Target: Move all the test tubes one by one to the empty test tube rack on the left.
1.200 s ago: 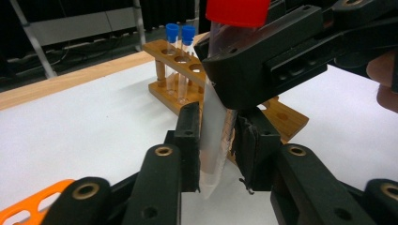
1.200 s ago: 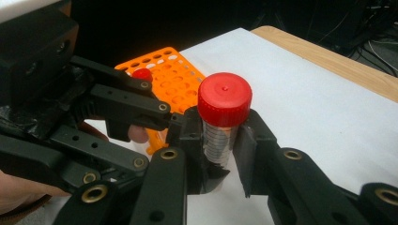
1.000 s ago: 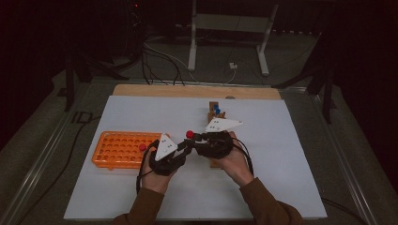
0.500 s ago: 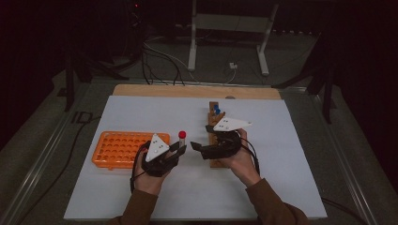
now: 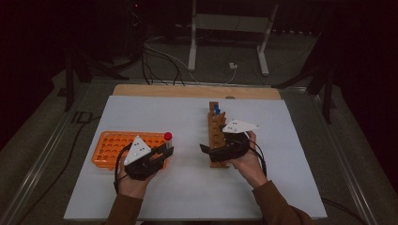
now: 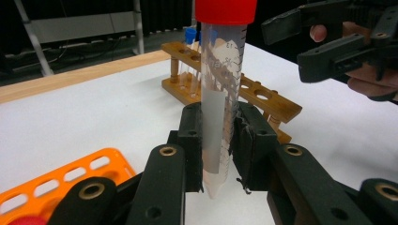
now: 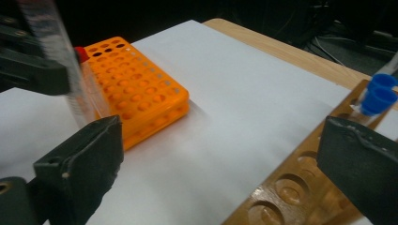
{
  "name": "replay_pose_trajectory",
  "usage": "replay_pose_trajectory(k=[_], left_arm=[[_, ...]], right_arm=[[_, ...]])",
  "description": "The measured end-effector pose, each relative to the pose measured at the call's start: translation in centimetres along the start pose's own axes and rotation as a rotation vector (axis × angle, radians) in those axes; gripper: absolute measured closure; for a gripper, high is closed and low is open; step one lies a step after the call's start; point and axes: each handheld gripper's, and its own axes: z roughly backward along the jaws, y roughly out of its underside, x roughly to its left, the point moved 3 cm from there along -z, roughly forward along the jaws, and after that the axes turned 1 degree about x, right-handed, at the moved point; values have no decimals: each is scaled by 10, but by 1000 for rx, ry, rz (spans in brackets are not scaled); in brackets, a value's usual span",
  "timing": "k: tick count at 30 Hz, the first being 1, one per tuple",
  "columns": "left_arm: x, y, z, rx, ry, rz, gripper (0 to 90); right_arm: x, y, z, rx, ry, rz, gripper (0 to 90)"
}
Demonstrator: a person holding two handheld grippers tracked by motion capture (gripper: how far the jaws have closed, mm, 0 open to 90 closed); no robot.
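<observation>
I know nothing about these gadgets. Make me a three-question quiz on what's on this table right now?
1. True or false: the left gripper clamps a clear plastic tube with a red cap.
2. Which stands open with nothing between its jaws: A left gripper, B right gripper?
3. What colour are the caps of the tubes in the wooden rack?

Key: 1 true. 2 B. 3 blue.

We see a white-topped worktop carrying an orange tube rack at left and a wooden rack near centre.
</observation>
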Motion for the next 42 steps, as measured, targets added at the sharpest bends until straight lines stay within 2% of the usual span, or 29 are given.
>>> replay_pose_trajectory(k=[4, 20, 28, 33, 42], left_arm=[[6, 4, 11, 1, 4, 6, 744], [27, 19, 44, -8, -32, 19, 744], [36, 27, 55, -21, -75, 26, 743], [42, 32, 58, -22, -122, 32, 743], [55, 40, 57, -21, -178, 55, 743]], right_arm=[[-3, 2, 2, -6, 9, -7, 9], [-11, 9, 8, -15, 23, -21, 8], [-14, 13, 14, -15, 43, -7, 1], [-17, 16, 18, -22, 46, -15, 1], [-17, 18, 20, -29, 45, -22, 2]])
